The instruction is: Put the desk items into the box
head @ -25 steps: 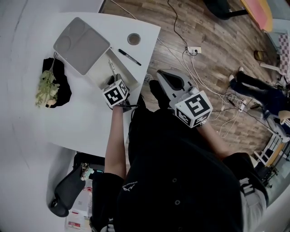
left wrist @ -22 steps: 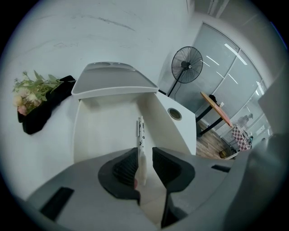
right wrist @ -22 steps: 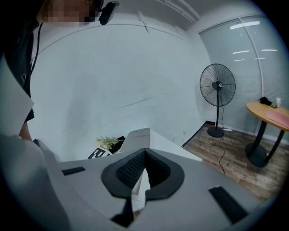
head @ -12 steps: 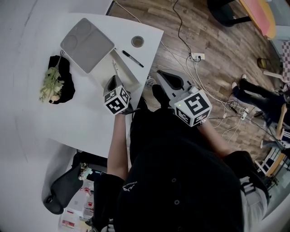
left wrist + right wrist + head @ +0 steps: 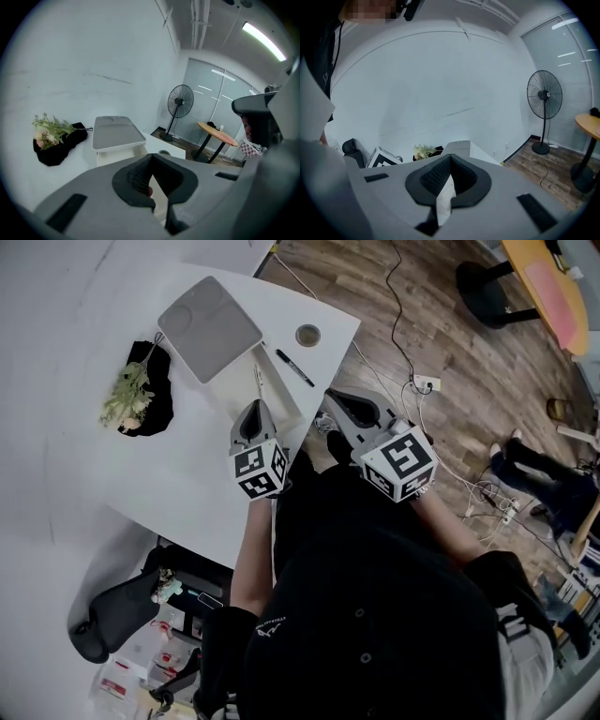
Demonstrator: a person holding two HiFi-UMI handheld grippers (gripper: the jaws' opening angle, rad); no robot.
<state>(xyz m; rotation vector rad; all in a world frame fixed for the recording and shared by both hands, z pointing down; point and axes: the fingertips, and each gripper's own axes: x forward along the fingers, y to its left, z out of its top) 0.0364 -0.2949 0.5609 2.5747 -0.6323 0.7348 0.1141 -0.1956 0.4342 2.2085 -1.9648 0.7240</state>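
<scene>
Right now your left gripper [image 5: 255,409] and right gripper [image 5: 337,399] both have their jaws pinched together with nothing between them, the left over the desk [image 5: 178,474] just short of the open box [image 5: 112,155], the right past the desk's edge. The pen [image 5: 294,368] lies just beside the box, with a small round tin [image 5: 307,335] near it. Expect the pen to be light, stiff and ready to roll on that smooth white top, so take it across the middle of its barrel. Flowers [image 5: 127,395] on a black cloth [image 5: 161,413] sit left of the grey lid [image 5: 208,326]. Beyond the desk, a wood floor [image 5: 441,334] carries loose cables [image 5: 403,315].
</scene>
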